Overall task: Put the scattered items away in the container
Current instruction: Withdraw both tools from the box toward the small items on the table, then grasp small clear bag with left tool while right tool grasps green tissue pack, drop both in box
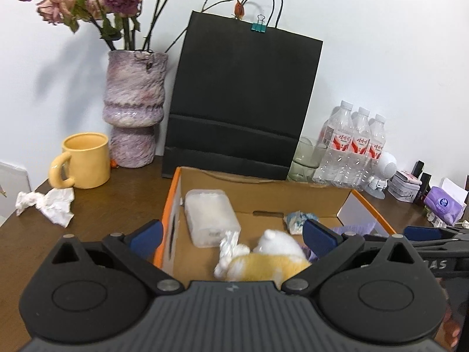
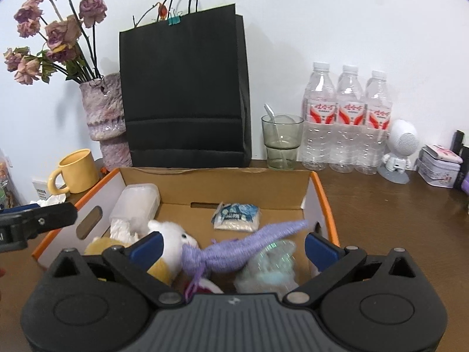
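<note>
Left gripper [image 1: 233,236] is seen spread wide, nothing held, poised over the near-left part of the cardboard box [image 1: 263,186]. Right gripper [image 2: 233,248] is likewise spread and empty, above the box's near-right part.

Inside the box: a white-and-yellow plush toy [image 1: 272,256] is seen at the near side, a translucent plastic case [image 1: 209,215] against the left wall, a small blue-white packet [image 2: 236,216] on the floor near the back, a purple knitted piece [image 2: 243,248] lying across a crinkled clear wrapper [image 2: 268,270].

Crumpled tissue [image 1: 48,205] is left on the table [image 1: 111,202], outside the box, beside a yellow mug [image 1: 83,161].
</note>
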Action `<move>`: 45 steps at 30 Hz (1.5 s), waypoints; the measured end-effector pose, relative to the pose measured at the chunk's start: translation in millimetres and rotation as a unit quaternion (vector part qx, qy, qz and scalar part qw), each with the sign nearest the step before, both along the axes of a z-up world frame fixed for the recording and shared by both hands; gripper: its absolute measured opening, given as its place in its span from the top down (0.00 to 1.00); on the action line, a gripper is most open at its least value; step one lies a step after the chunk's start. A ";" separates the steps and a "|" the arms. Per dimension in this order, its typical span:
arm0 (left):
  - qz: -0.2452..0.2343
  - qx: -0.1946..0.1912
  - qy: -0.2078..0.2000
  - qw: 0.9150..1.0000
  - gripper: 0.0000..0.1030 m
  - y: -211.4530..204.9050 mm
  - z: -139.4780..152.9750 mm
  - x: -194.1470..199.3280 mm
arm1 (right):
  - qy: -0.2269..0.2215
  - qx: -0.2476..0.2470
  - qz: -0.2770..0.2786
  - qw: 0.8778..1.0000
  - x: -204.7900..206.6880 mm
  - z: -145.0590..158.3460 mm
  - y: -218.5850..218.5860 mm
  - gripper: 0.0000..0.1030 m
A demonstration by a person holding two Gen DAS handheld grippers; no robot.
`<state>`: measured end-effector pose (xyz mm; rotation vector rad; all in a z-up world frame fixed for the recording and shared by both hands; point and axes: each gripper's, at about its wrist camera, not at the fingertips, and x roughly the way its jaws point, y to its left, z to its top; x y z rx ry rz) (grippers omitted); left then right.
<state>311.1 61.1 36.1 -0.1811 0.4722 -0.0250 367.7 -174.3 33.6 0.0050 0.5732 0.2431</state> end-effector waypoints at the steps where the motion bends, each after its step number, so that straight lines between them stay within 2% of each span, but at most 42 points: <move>1: 0.002 0.001 0.002 1.000 0.00 1.8 -0.7 -4.0 | -0.001 0.000 -0.001 1.000 -5.4 0.5 -2.3 0.00; 9: 0.016 0.002 0.014 1.000 0.00 15.3 -11.5 -42.1 | -0.006 -0.013 -0.006 1.000 -47.0 -2.4 -17.4 0.00; 15: 0.026 0.001 0.032 0.999 0.00 24.9 -32.1 -59.5 | 0.004 -0.019 -0.016 1.000 -68.4 -19.7 -26.6 0.00; 21: 0.024 0.024 0.059 0.998 0.00 21.2 -56.0 -64.8 | 0.034 -0.023 -0.025 0.999 -73.7 -45.9 -32.8 0.00; 32: 0.040 0.042 0.080 0.995 0.01 26.7 -69.2 -60.4 | 0.047 -0.035 -0.029 0.998 -66.9 -61.5 -33.5 0.02; 35: 0.039 0.044 0.081 0.995 0.08 28.8 -70.2 -60.0 | 0.049 -0.041 -0.030 0.998 -65.8 -63.9 -32.4 0.06; 38: 0.033 0.046 0.085 0.995 0.20 28.5 -72.0 -59.1 | 0.053 -0.048 -0.029 0.997 -65.4 -66.9 -30.6 0.08; 45: 0.018 0.046 0.095 0.994 0.50 28.5 -76.9 -59.1 | 0.074 -0.043 -0.022 0.996 -62.1 -74.4 -30.1 0.26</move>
